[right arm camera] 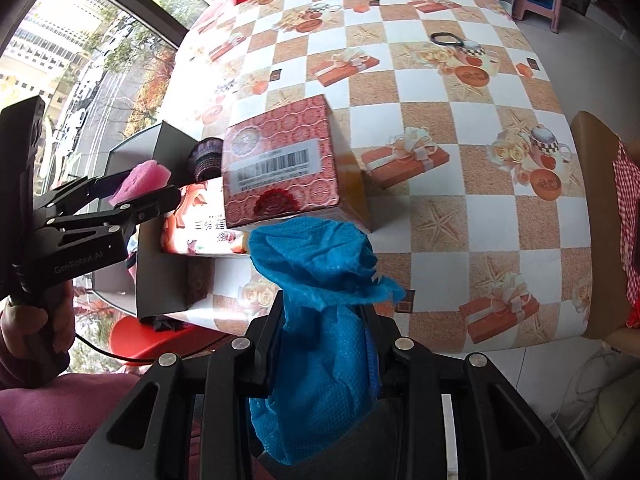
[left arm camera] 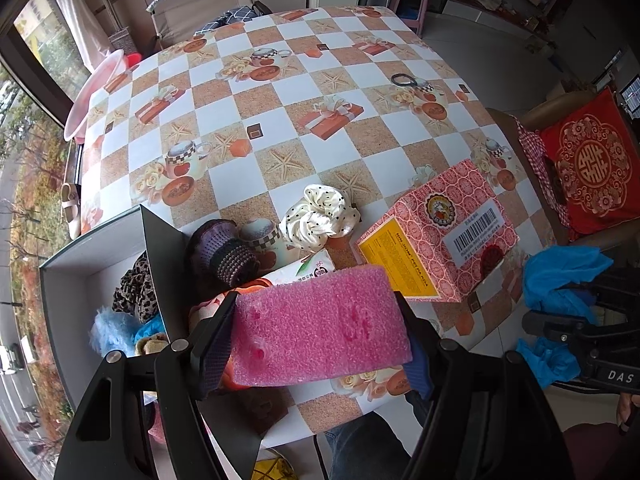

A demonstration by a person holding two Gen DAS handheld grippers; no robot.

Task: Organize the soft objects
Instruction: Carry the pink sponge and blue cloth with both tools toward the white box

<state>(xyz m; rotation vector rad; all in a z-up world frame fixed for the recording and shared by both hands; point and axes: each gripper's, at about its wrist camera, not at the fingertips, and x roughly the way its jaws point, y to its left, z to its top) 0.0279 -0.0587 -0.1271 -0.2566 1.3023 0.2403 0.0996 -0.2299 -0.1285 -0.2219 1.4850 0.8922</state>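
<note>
left wrist: left gripper (left arm camera: 316, 332) clamps pink sponge (left arm camera: 320, 328) (wide) | right gripper (right arm camera: 320, 344) pinches blue cloth (right arm camera: 320, 276)

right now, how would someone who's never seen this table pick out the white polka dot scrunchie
Start at the checked tablecloth and find the red patterned cardboard box with a barcode label near its front edge. Just left of that box lies the cream satin scrunchie with black dots, beside a purple knitted scrunchie. It is the only pale, shiny, dotted item there.
</note>
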